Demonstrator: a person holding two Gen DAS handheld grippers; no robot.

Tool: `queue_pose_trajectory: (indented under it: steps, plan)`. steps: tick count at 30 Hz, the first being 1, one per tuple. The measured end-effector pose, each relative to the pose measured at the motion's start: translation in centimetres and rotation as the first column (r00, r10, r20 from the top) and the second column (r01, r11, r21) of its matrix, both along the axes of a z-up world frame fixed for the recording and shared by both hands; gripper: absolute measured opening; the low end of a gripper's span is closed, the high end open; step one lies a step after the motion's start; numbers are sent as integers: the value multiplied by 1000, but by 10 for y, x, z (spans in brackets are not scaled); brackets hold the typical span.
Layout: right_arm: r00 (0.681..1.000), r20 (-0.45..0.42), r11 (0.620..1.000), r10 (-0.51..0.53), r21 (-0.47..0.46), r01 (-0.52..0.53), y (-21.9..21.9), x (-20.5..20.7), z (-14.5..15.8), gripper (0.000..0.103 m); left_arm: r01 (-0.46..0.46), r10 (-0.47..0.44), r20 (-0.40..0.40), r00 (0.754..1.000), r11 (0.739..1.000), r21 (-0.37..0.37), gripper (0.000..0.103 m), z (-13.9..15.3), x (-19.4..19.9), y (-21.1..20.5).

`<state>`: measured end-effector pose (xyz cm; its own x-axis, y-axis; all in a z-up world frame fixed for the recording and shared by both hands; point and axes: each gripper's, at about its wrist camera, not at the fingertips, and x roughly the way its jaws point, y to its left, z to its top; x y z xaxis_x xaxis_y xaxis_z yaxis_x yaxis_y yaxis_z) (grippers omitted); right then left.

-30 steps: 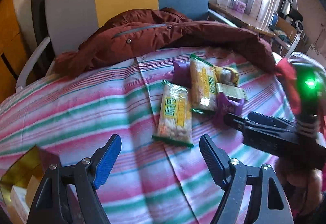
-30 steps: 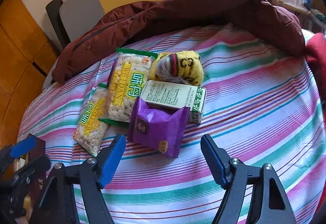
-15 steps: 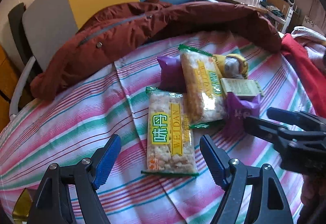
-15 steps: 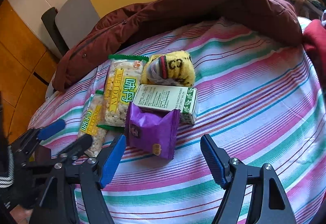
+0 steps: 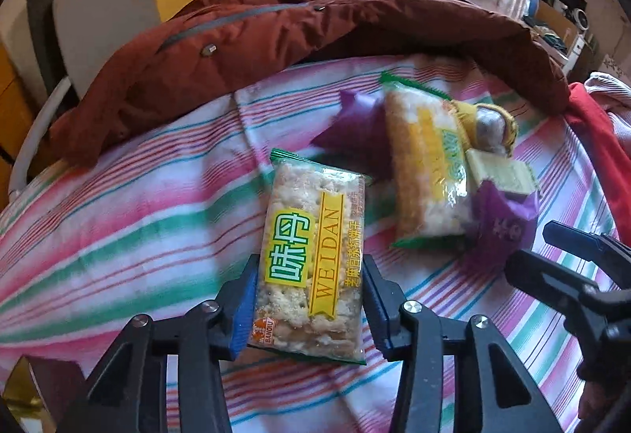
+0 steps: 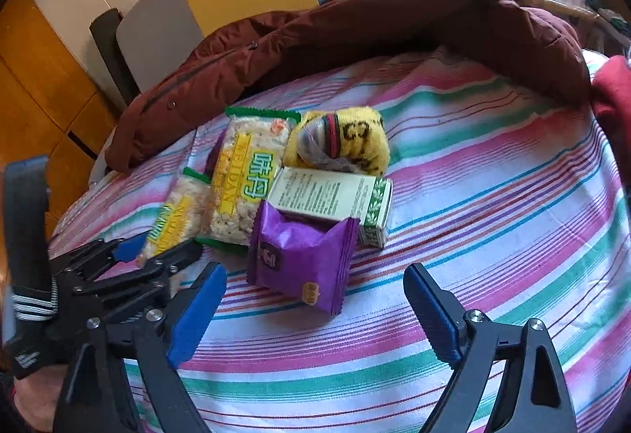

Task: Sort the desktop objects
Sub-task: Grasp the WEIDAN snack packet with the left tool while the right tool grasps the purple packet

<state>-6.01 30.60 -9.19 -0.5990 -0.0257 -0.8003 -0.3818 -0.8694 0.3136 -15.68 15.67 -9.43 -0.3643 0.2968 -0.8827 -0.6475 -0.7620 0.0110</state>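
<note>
1. Left wrist view: the left claw (image 5: 309, 299) is closing on the near cracker packet (image 5: 311, 259), its blue pads against both long edges.
2. That packet lies on the striped cloth (image 5: 130, 216), just beside the second cracker packet (image 5: 426, 172).
3. Right wrist view: the right claw (image 6: 315, 314) is opening, holding nothing, with the purple pouch (image 6: 301, 259) just ahead of it.

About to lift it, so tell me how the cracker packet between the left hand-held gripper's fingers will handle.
The cracker packet is probably light: thin clear film over dry crackers. The glossy film may be slippery, and the left hand-held gripper is closing on its long sides. It is likely stiff while the crackers stay whole, but a hard squeeze could crack them.
</note>
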Motion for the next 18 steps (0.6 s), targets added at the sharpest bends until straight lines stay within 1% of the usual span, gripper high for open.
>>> queue_pose_trajectory:
  steps: [3, 6, 8, 10, 14, 16, 18]
  plan:
    - [1000, 11, 1000, 6, -8, -6, -6, -2, -4, 90, -32, 32, 34, 999, 999, 11, 48, 1, 3, -13]
    - [1000, 20, 999, 13, 30, -13, -14, -6, -6, 88, -50, 50, 48, 998, 999, 9, 48, 3, 9, -23]
    - [1000, 27, 1000, 4, 28, -4, -16, -9, -10, 86, -61, 60, 63, 996, 998, 16, 47, 5, 14, -30]
    - [999, 24, 999, -22, 44, 21, -18, -11, -11, 86, -76, 75, 57, 996, 997, 22, 47, 9, 19, -38]
    - [997, 18, 997, -79, 19, 78, -14, -16, -11, 86, -92, 89, 42, 995, 995, 50, 47, 20, 29, -51]
    - [995, 18, 995, -98, 28, 98, -14, -16, -11, 81, -97, 95, 34, 995, 993, 66, 47, 25, 30, -58]
    - [995, 16, 994, -103, 39, 102, -14, -16, -11, 67, -93, 92, 19, 996, 993, 77, 47, 32, 35, -65]
